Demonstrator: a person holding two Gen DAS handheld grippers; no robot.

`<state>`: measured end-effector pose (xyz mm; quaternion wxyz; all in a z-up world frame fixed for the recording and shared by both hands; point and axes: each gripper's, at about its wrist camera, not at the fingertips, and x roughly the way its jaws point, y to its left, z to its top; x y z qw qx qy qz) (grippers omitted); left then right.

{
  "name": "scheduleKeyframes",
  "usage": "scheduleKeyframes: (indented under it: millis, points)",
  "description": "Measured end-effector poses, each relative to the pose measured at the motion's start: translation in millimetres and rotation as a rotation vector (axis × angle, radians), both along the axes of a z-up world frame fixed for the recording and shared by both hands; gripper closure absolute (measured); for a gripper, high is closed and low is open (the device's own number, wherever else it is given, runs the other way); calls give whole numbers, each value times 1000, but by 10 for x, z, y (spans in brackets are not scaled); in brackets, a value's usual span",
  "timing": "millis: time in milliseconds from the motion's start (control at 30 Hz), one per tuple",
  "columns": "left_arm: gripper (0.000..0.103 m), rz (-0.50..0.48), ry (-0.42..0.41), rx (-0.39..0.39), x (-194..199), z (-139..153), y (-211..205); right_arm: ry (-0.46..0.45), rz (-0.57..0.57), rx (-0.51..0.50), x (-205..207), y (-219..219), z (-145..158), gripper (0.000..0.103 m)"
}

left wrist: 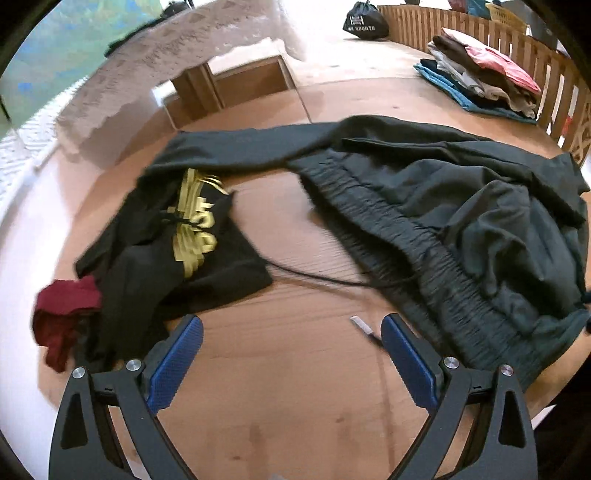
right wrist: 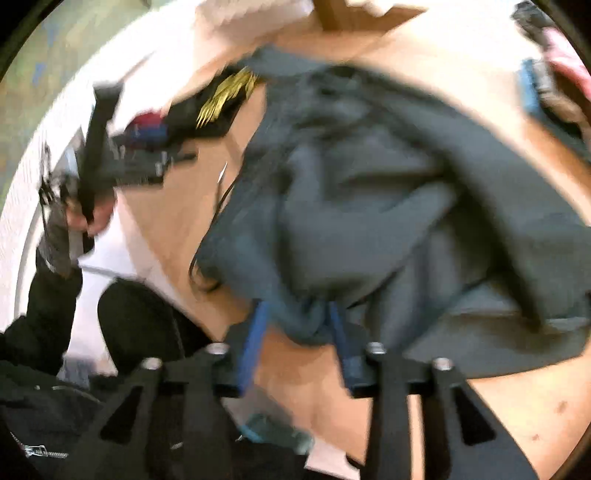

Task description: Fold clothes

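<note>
Blurred right tool (right wrist: 299, 328) part-spread around dark trousers (right wrist: 369, 206); left tool (left wrist: 291, 350) spread, empty, over worktop (left wrist: 295, 406); folded pile (left wrist: 480, 74) beyond

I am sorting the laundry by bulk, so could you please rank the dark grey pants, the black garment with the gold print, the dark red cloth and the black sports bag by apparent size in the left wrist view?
1. Dark grey pants
2. Black garment with gold print
3. Dark red cloth
4. Black sports bag: smallest, but farthest away, so unsure.
</note>
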<state>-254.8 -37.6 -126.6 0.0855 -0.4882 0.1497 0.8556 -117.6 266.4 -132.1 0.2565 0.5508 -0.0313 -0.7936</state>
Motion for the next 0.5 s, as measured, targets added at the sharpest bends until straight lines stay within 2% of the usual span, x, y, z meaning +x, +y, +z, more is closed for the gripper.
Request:
scheduleKeyframes:
  millis: [100,167,267,500]
  points:
    - [6,23,-66,32,-187,-106,96,42,-95,-28,-8,352,81,54]
    - [6,21,-69,0,-261,-175,213,65,-154,-46,-11,558,115,54]
    - [6,27,-74,-42,-349,-255,343,63,-179,-31,23,601,-2,54]
    - [6,86,-129,-51,-587,-419,424,89,-231,22,-101,853,-54,54]
